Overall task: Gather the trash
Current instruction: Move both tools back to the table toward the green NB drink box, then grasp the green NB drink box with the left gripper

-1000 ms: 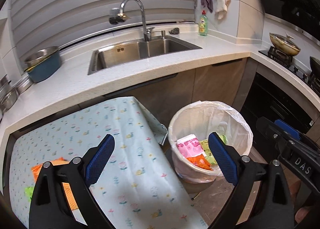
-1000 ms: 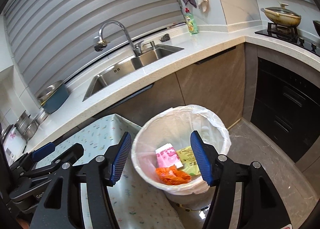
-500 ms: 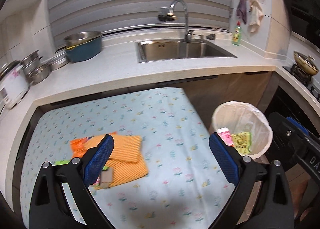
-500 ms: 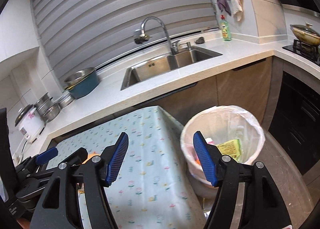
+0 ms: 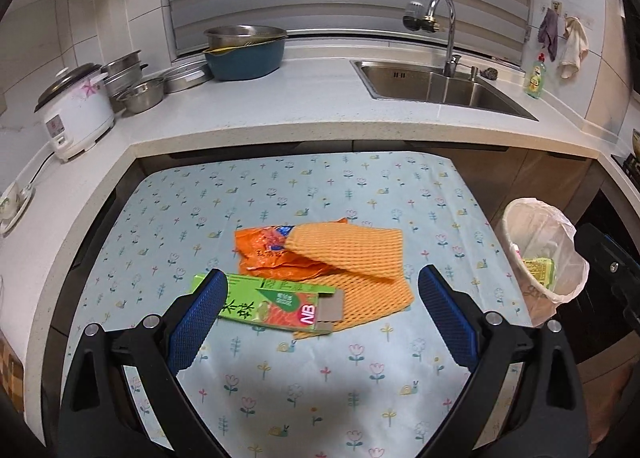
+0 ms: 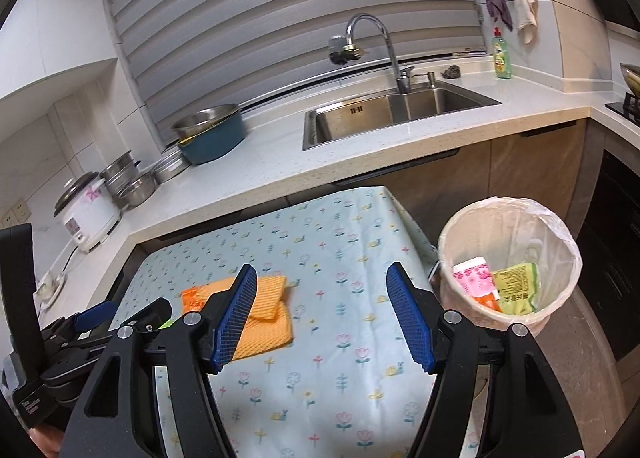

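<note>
— Where's the rubbish sitting right now?

— Middle of the bench (image 5: 420,194), on that pale blue cloth with the little flowers. There's a green carton (image 5: 276,304) lying flat nearest the left claw (image 5: 322,322), an orange foam net sheet (image 5: 352,254) folded over itself beside it, and a crumpled orange wrapper (image 5: 264,248) tucked partly under the net.

— Is the left claw holding any of it?

— No. Its two blue pads are spread wide and nothing is between them. It hangs over the near part of the cloth, with the left pad (image 5: 198,322) overlapping the carton's end from where that camera looks; I can't tell if they touch.

— And the right claw?

— The right claw (image 6: 324,318) is spread wide too, nothing in it. It sits to the right of the left one, above the cloth, with the orange net showing just behind its left pad.

— The bin?

— The trash bin (image 6: 516,226) stands on the floor just off the bench's right edge, lined with a white bag. Inside I can see a pink packet (image 6: 476,278), a yellow-green packet (image 6: 518,286) and a bit of something orange under them.

— Anything else around?

— A white counter (image 6: 272,162) behind, with a steel sink (image 6: 384,114), a rice cooker (image 5: 74,110) and a blue basin (image 5: 246,56).
</note>
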